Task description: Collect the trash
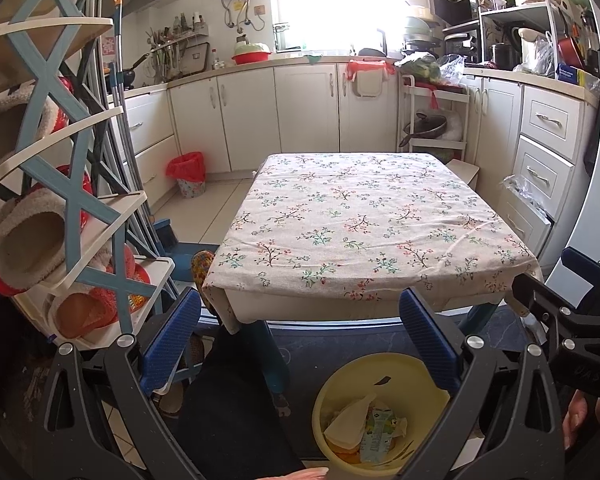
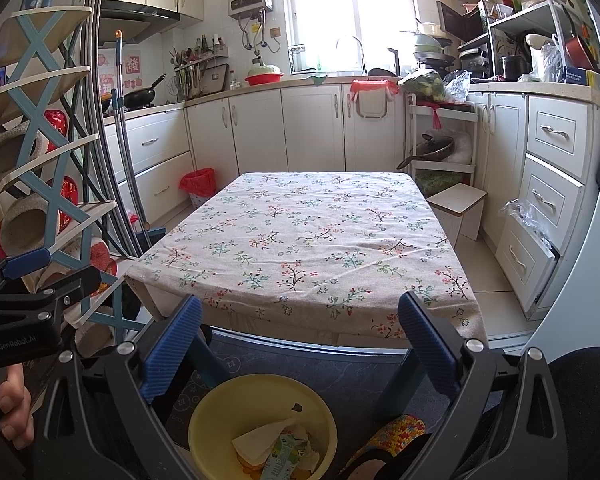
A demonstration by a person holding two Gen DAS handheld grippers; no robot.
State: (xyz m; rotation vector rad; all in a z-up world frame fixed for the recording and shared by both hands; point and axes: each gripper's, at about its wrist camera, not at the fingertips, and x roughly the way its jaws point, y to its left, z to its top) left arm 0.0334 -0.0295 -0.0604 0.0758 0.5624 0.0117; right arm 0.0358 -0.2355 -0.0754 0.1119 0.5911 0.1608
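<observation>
Both grippers are held low in front of a small table draped in a floral tablecloth (image 1: 364, 220), in a kitchen with white cabinets.

The left gripper (image 1: 300, 340) has its blue-padded fingers (image 1: 172, 340) spread wide apart, with nothing between them. Below it, at about 5 o'clock in the left wrist view, a yellow bucket (image 1: 380, 368) stands on the dark floor mat (image 1: 340, 340) just in front of the table's near edge. Inside the bucket lie a crumpled white paper (image 1: 350, 416) and a flattened green-and-white carton (image 1: 374, 432), touching each other, with something orange underneath.

The right gripper (image 2: 300, 344) is likewise wide open and holds nothing. In its view the bucket sits at 6 o'clock, between and below the two fingers. A foot in a colourful crocheted slipper (image 2: 396, 432) rests on the mat just beside the bucket, at about 5 o'clock.

A red-lined waste bin (image 2: 199, 186) stands on the tiled floor at 10 o'clock beyond the table, against the cabinets. A slipper rack (image 1: 72, 200) with blue crossed supports fills the left at 9 o'clock, and a low white stool (image 2: 458, 208) stands at 2 o'clock beside the table.
</observation>
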